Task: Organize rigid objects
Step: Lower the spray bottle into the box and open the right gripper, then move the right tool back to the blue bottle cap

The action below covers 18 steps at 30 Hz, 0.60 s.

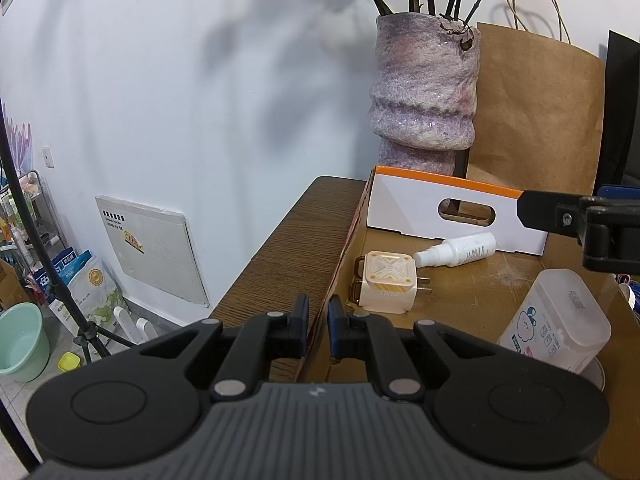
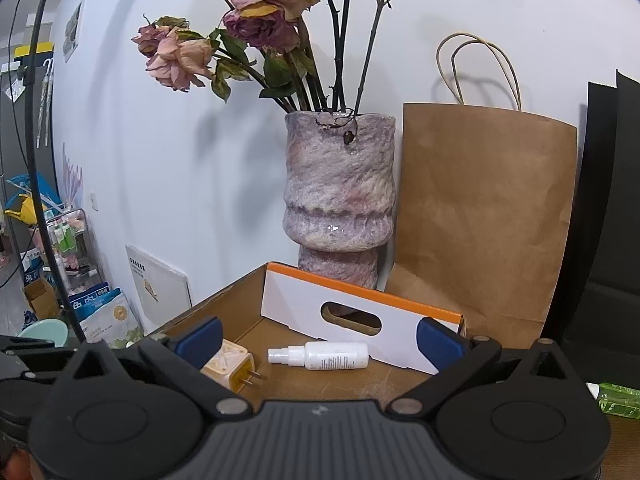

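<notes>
A shallow cardboard box (image 1: pixel 452 208) with a white, orange-edged end wall sits on the wooden table (image 1: pixel 288 240). Inside lie a cream charger plug (image 1: pixel 386 286), a white spray bottle (image 1: pixel 460 250) on its side and a translucent lidded container (image 1: pixel 556 320). My left gripper (image 1: pixel 318 314) is shut on the box's left side wall, which runs between its pads. My right gripper (image 2: pixel 318 338) hangs wide open above the box, nothing between its fingers; the plug (image 2: pixel 230 364) and bottle (image 2: pixel 320 355) lie beyond it. One of its fingers (image 1: pixel 536 214) shows at the right of the left wrist view.
A tall mottled purple vase (image 2: pixel 340 196) of dried roses and a brown paper bag (image 2: pixel 484 216) stand behind the box against the wall. A green bottle (image 2: pixel 618 400) lies at the right. A tripod leg (image 1: pixel 44 248), a green bucket (image 1: pixel 20 340) and bags sit on the floor left.
</notes>
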Each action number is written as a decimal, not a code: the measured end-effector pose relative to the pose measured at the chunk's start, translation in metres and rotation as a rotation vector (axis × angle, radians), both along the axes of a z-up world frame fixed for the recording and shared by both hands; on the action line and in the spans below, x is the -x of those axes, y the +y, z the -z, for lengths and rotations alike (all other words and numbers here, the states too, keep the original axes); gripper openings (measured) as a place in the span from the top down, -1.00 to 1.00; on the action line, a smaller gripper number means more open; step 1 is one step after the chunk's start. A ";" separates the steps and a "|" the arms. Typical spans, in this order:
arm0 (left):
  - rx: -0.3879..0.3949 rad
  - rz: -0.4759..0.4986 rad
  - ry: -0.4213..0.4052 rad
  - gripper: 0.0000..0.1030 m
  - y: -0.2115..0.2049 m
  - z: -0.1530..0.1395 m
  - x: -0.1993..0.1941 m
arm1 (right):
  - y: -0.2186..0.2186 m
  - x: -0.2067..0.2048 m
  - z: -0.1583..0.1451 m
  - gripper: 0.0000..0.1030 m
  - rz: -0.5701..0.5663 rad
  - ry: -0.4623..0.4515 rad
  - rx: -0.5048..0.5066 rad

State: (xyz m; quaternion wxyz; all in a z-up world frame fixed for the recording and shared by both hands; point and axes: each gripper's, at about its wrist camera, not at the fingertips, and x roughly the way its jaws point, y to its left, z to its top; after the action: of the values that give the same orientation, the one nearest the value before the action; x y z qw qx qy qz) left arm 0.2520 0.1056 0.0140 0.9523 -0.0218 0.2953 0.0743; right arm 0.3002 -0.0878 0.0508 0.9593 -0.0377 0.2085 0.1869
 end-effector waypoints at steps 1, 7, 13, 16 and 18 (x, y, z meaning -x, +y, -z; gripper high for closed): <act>-0.001 0.000 0.000 0.80 0.000 0.000 0.000 | 0.000 0.000 0.000 -1.00 0.000 0.000 0.000; -0.001 0.000 0.000 0.80 0.000 0.000 0.000 | 0.000 0.001 0.000 -1.00 0.000 -0.001 0.002; 0.000 0.000 0.000 0.80 0.000 0.000 0.000 | -0.003 0.004 -0.003 -1.00 -0.002 -0.008 -0.004; 0.000 0.000 0.000 0.80 0.000 0.000 0.000 | -0.007 0.008 -0.007 -1.00 0.001 -0.022 -0.016; 0.000 0.000 0.000 0.80 0.000 0.000 0.000 | -0.011 0.010 -0.009 -1.00 0.009 -0.030 -0.025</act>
State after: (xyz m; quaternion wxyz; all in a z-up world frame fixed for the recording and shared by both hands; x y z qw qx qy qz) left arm 0.2518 0.1056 0.0141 0.9523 -0.0218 0.2951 0.0743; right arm 0.2904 -0.0986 0.0597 0.9635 -0.0276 0.1919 0.1848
